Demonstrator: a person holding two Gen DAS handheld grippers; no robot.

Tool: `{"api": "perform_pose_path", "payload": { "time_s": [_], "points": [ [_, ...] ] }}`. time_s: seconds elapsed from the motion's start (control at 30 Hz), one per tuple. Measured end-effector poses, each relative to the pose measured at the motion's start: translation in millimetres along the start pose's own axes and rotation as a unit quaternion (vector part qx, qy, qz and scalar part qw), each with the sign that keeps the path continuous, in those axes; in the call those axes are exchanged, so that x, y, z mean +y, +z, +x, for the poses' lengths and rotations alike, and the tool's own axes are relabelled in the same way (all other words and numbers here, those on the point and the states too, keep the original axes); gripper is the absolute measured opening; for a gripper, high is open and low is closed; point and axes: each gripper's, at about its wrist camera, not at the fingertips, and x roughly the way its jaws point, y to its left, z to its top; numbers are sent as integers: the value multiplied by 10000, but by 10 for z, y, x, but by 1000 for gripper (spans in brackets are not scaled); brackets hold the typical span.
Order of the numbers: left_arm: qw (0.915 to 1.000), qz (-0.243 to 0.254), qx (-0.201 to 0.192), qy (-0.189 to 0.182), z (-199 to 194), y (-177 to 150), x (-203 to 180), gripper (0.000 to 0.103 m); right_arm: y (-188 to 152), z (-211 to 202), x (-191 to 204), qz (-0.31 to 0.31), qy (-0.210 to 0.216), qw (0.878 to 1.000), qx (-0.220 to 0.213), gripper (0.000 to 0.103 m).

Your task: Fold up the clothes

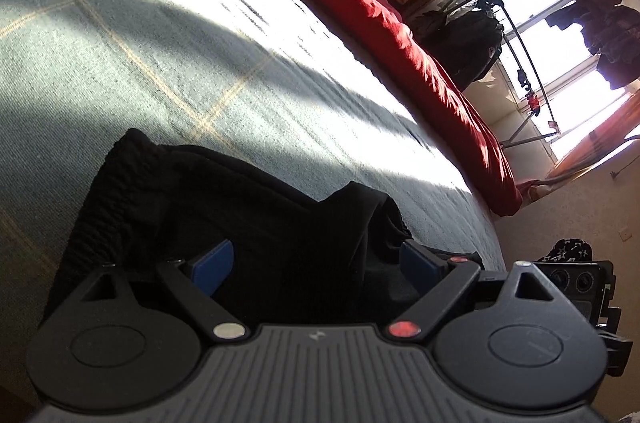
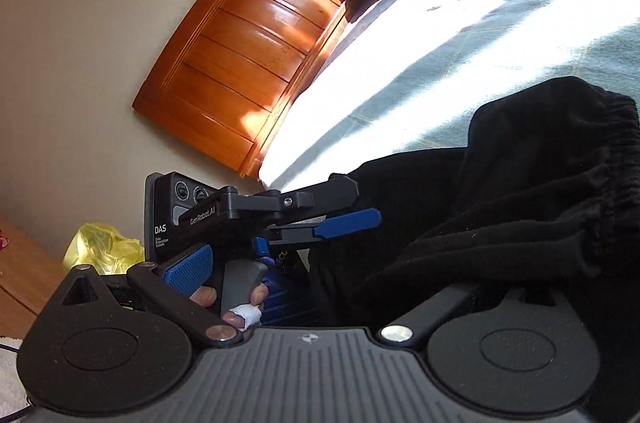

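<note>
Left gripper (image 1: 316,263) spread wide over the black garment (image 1: 248,207) at the bed's (image 1: 120,63) near edge. Right gripper's (image 2: 320,275) fingers: one blue pad shows, the other's buried in cloth, so can't tell.

- Our left gripper (image 1: 316,263) points downward, its blue pads (image 1: 214,265) spread wide, with black cloth lying between them, not pinched.
- From the right wrist view, our left hand (image 2: 240,299) wraps its handle, one finger bandaged white.
- Our right gripper (image 2: 320,287) shows one blue pad (image 2: 186,269); the other is hidden behind cloth.
</note>
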Motion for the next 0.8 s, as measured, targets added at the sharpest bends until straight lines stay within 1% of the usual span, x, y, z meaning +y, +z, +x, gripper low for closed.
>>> {"api": "perform_pose_path", "payload": {
  "time_s": [0.1,0.17,0.23,0.27,0.3,0.4,0.5,0.57,0.67,0.7,0.73,0.77,0.8],
  "points": [
    [9999,63,-30,110,-98,14,19,90,-136,309,155,-174,238,9976,619,103],
    [9997,148,26,167,-96,34,2,90,-249,504,258,-412,98,9932,1081,103],
    [9994,274,123,167,-47,49,-39,90,-371,550,351,-710,-104,9894,1266,103],
    [9991,362,190,150,-8,57,-67,90,-406,523,366,-768,-156,9889,1261,103],
    [9987,417,245,143,31,62,-90,90,-419,464,364,-758,-203,9899,1183,103],
    [9964,673,516,96,223,51,-182,90,-364,182,307,-553,-347,9951,742,103],
    [9926,939,741,216,436,57,-239,90,-377,-184,267,-357,-589,9973,253,103],
    [9892,1216,777,264,557,54,-273,90,-422,-429,253,-253,-744,9969,-65,103],
    [9882,1368,659,215,632,72,-299,87,-517,-762,232,-92,-972,9938,-528,103],
    [9881,1409,589,186,643,79,-306,76,-572,-857,217,-33,-1037,9924,-667,103],
    [9874,1469,540,242,650,83,-319,67,-626,-947,199,23,-1097,9908,-798,103],
    [9865,1531,495,313,658,86,-334,47,-670,-1013,189,79,-1133,9894,-910,103],
    [9849,1635,429,369,659,77,-367,34,-711,-1073,181,134,-1163,9879,-1018,103]
  ]
}}
